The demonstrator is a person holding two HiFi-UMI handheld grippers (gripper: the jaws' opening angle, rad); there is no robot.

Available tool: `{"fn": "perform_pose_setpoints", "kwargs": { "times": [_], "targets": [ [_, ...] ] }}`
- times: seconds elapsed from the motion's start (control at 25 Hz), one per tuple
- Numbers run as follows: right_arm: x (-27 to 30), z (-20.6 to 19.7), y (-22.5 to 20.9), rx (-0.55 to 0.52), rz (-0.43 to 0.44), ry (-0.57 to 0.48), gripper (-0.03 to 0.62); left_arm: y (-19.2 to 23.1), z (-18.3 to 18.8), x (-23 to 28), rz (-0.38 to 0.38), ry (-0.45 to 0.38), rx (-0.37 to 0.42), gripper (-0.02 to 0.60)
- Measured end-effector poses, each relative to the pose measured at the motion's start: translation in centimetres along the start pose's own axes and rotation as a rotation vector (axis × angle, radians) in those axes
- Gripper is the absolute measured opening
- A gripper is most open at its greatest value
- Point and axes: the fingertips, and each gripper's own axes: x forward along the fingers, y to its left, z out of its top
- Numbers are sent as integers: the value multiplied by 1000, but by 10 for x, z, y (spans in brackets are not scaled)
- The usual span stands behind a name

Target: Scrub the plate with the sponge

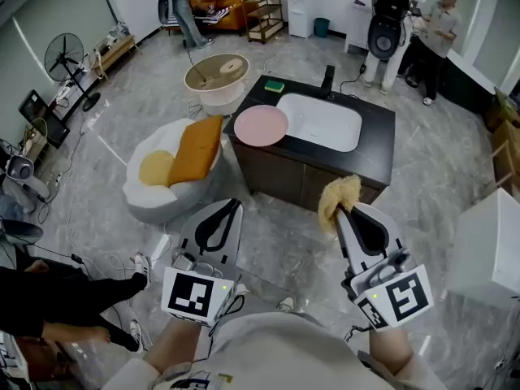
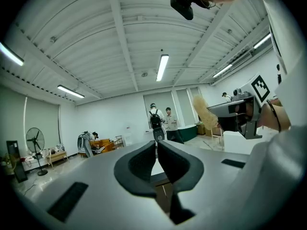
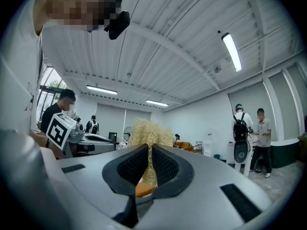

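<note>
**Clearance: open floor up to the counter; plate reachable from above and from the front.**

Bare floor runs from the left gripper and right gripper to the front of the counter; both hang well short of it. The plate lies on the near left corner, open overhead, with the sink just beside it. Obstacles:
- The faucet stands upright at the sink's back edge.
- The sponge lies behind the plate.
- A beanbag with an orange cushion crowds the counter's left side.
- A round tub stands beyond the beanbag.
- A white box bounds the right, apart from the counter.
</note>
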Motion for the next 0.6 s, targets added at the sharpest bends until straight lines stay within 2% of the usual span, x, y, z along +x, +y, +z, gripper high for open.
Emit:
{"fn": "perform_pose_setpoints", "kwargs": {
  "times": [0.12,0.44,0.6],
  "targets": [
    [-1,0,-1,-2,-3,-1,46,0,-5,1,-9,7,25,29],
    [-3,-3,-13,-19,-22,-1,46,-8,8,12,-19,-22,0,29],
    [9,-12,-14,-10,6,7,46,0,0,15,-3,-17,10,29]
  ]
}}
